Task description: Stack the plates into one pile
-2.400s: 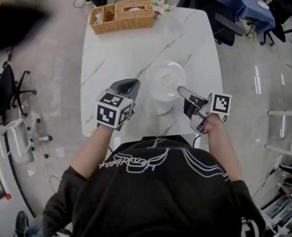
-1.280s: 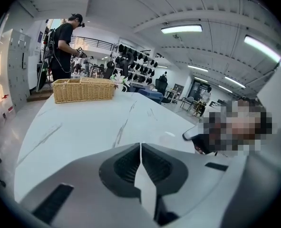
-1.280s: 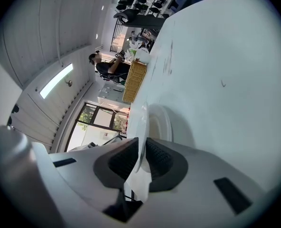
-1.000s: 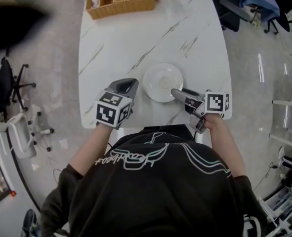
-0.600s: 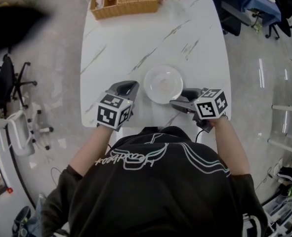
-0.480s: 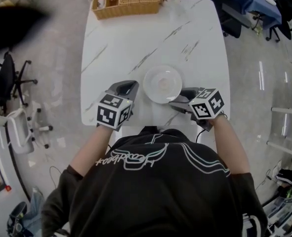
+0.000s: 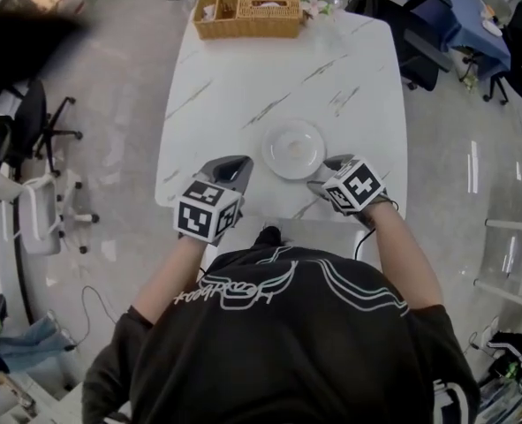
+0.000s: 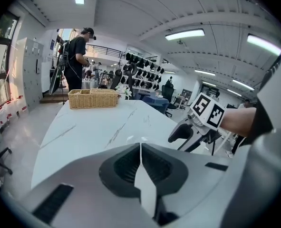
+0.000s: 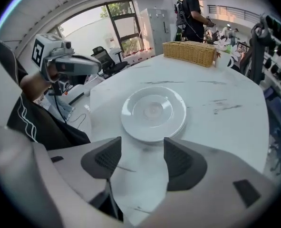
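Grey left gripper [image 7: 233, 164] over white marble surface [image 7: 243, 87], jaws pressed together on nothing, round white plates [image 7: 293, 148] between both grippers, number in the pile unclear, grey right gripper [image 7: 328, 171] beside the rim, jaws spread, empty

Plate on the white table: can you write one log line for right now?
plate: flat on table, untouched | left gripper: jaws together, empty | right gripper: jaws apart, empty, facing plate
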The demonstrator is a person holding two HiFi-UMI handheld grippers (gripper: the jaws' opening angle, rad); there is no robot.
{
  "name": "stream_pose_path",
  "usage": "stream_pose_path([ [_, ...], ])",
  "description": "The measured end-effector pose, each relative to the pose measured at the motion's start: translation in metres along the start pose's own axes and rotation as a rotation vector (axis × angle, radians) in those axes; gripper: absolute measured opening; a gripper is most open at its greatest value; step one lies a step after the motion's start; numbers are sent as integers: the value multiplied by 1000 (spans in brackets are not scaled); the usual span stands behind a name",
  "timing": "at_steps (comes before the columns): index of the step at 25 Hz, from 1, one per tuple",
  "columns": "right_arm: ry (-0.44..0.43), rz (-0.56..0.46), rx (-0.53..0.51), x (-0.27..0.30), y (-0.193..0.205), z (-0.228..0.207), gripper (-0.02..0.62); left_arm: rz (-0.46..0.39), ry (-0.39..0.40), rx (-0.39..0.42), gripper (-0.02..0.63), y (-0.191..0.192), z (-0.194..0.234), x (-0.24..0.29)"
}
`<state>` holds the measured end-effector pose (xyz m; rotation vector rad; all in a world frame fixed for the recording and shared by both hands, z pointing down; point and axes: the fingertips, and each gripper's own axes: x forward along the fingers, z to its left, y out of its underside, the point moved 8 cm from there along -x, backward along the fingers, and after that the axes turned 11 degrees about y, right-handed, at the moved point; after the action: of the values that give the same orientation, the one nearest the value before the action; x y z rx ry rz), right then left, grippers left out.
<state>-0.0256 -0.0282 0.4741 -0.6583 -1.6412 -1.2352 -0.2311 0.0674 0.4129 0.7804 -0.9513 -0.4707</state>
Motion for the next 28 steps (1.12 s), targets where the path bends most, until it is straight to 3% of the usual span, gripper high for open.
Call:
stream_pose_path([
  [4, 16, -125, 54, -35, -4, 2, 278, -41, 6, -9, 31, -1, -31, -22],
  [10, -82, -429, 159, -121, -1, 29, 268, -132, 68, 2, 30, -12, -91, -48],
  [14, -84, -575, 204, -175, 18, 39, 185, -212, 137, 25, 30, -24, -132, -58],
  [17, -88, -700, 243, -208, 32, 44, 70, -255, 171, 42, 31, -31, -155, -64],
  [22, -135, -916, 254, -252, 44, 56, 29, -309, 221, 101, 31, -44, -185, -72],
  [28, -110, -972, 262, -268, 50, 58, 26, -351, 245, 135, 31, -50, -196, -83],
])
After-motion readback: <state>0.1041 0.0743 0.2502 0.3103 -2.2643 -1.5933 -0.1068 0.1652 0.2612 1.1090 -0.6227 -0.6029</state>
